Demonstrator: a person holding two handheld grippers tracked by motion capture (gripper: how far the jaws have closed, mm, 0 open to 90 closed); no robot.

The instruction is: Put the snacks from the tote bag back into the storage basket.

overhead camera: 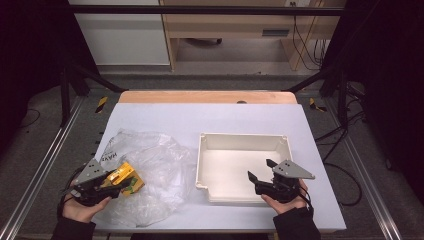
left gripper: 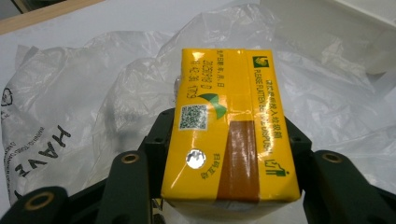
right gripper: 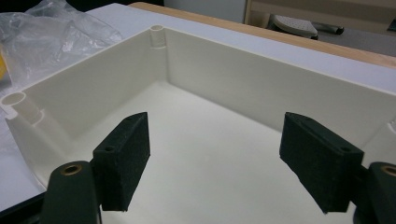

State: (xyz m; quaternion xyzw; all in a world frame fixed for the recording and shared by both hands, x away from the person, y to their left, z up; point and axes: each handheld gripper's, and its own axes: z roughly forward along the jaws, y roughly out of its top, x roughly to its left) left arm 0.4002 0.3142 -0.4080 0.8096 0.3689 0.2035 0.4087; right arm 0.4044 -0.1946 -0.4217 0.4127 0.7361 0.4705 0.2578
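On the surface the white tray lies to our right of the crumpled plastic bag. Our left gripper, over the bag, clamps the yellow carton, its long axis running out past the jaws. Our right gripper hangs wide open and empty over the tray, so we judge the carton must travel rightward.

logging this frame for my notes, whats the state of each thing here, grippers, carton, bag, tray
left gripper: shut on the yellow drink carton
yellow drink carton: held between the jaws, above the bag, straw hole sealed with foil
clear plastic bag: crumpled, lying on the table left of the tray
white plastic tray: upright, empty
right gripper: open, empty, jaws over the tray's near edge
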